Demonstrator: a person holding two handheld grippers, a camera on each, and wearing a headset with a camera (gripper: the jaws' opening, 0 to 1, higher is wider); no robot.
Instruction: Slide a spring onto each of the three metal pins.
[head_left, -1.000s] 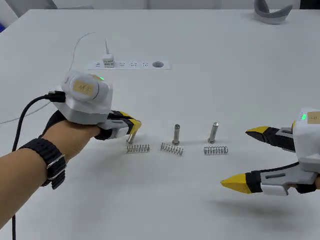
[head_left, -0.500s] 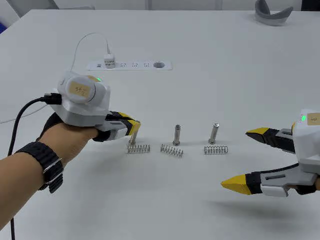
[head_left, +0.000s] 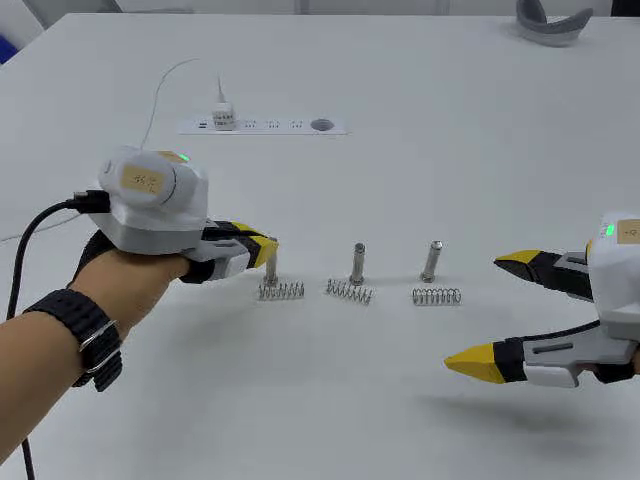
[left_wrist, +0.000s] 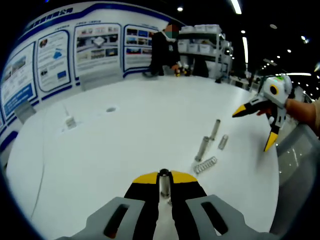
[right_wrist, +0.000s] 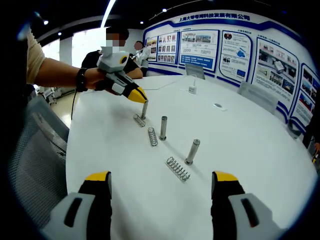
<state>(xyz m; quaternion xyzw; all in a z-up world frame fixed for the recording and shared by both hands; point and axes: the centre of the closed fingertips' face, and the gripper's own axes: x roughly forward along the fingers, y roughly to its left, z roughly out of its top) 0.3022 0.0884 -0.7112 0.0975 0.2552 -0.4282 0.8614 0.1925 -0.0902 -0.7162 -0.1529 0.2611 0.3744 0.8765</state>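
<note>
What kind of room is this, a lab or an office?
Probably a company showroom or demo hall: printed display panels line the wall, stocked shelves stand behind, and the work sits on a big white table.

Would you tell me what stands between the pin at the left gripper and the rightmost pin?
The middle pin stands upright there, a spring lying beside its base, as the head view shows.
</note>
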